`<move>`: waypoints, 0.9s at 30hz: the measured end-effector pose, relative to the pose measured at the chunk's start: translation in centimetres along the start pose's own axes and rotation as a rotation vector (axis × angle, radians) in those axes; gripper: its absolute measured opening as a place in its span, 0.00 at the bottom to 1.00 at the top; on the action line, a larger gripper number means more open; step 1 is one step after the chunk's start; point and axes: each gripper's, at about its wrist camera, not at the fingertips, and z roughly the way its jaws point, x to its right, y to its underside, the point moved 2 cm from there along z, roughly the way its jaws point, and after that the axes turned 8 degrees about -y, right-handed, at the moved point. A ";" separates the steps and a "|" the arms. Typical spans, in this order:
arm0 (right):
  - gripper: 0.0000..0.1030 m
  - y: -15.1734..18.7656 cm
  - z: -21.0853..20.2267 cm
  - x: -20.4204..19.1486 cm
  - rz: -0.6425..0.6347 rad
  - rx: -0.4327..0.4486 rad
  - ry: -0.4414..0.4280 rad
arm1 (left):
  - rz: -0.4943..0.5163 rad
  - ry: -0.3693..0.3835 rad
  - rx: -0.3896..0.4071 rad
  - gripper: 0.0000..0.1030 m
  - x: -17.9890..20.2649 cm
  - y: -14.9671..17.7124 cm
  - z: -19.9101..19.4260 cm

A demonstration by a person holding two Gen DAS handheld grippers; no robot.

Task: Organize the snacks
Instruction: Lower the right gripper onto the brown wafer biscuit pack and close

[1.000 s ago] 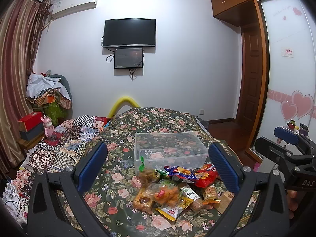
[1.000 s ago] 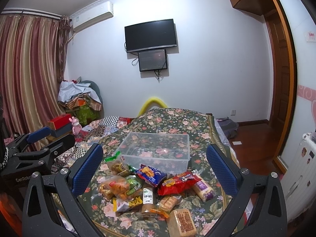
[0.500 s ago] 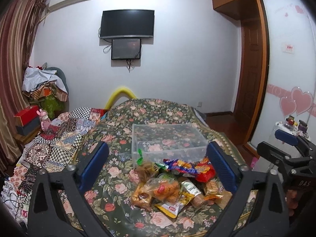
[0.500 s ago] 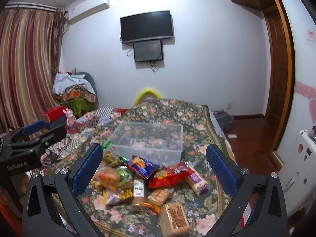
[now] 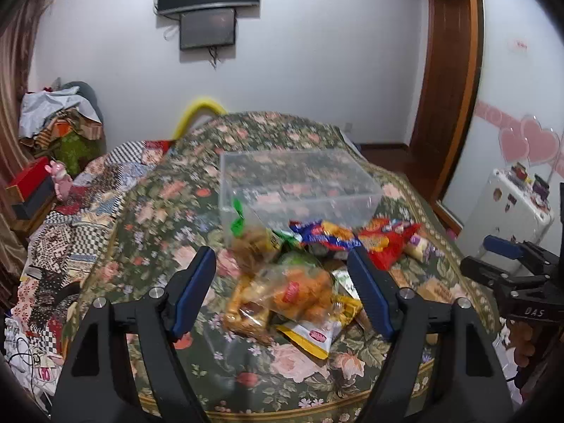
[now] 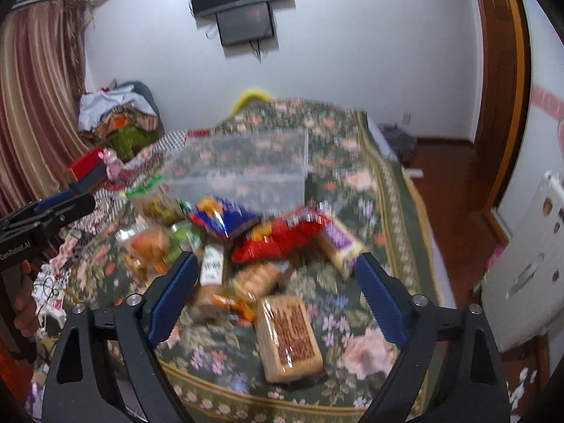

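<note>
Both the left claw point(image 5: 282, 289) and the right claw point(image 6: 275, 292) are held wide open and empty before the clear bin point(image 5: 299, 183); snack packets point(image 5: 317, 264) are heaped against its near side.

Clear plastic bin point(image 5: 299, 183) set open and upright on floral cloth, loose snack packets point(image 5: 292, 292) heaped just in front of it, red bag point(image 6: 278, 243) and blue bag point(image 6: 222, 216) nearest the bin, tan wrapped block point(image 6: 289, 338) laid flat at the near edge
</note>
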 end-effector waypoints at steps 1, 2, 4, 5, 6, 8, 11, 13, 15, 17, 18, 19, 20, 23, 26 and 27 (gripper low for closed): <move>0.85 0.4 0.4 0.4 0.015 -0.023 -0.006 | 0.006 0.004 -0.013 0.75 0.2 0.2 0.4; 0.85 0.7 0.7 0.6 0.032 -0.039 -0.014 | 0.009 0.008 -0.023 0.75 0.5 0.4 0.8; 0.85 1.2 1.0 0.8 0.048 -0.059 -0.023 | 0.011 0.023 -0.059 0.75 0.8 0.9 2.1; 0.84 1.4 1.3 0.9 0.051 -0.069 -0.024 | 0.009 0.031 -0.078 0.75 0.8 1.0 2.6; 0.84 1.5 1.5 1.1 0.051 -0.075 -0.025 | 0.007 0.034 -0.094 0.75 1.0 1.2 3.3; 0.84 1.8 1.9 1.2 0.052 -0.096 -0.025 | 0.001 0.039 -0.122 0.75 1.0 1.6 4.3; 0.77 2.2 2.6 1.3 0.051 -0.124 -0.031 | -0.007 0.038 -0.157 0.75 1.0 2.2 5.9; 0.77 2.5 3.1 1.5 0.053 -0.150 -0.035 | -0.007 0.033 -0.173 0.75 1.0 2.6 6.8; 0.75 2.9 3.6 1.6 0.059 -0.172 -0.044 | -0.005 0.035 -0.185 0.75 1.1 2.7 7.5; 0.70 3.5 4.0 1.6 0.057 -0.198 -0.052 | -0.004 0.037 -0.199 0.75 1.1 2.9 8.2; 0.66 3.7 4.1 1.6 0.055 -0.209 -0.052 | -0.003 0.033 -0.197 0.77 1.1 3.0 8.5; 0.64 3.9 4.3 1.6 0.054 -0.221 -0.053 | -0.001 0.024 -0.193 0.78 1.1 3.1 8.6; 0.60 4.1 4.5 1.6 0.056 -0.230 -0.055 | 0.000 0.022 -0.193 0.80 1.1 3.1 8.7; 0.51 4.4 4.8 1.8 0.071 -0.245 -0.065 | -0.003 0.023 -0.207 0.88 1.2 3.4 9.1; 0.42 4.4 4.9 2.1 0.084 -0.249 -0.082 | -0.002 0.018 -0.212 0.92 1.5 3.8 9.2; 0.41 4.4 4.8 2.1 0.084 -0.247 -0.082 | -0.001 0.018 -0.209 0.92 1.5 3.8 9.2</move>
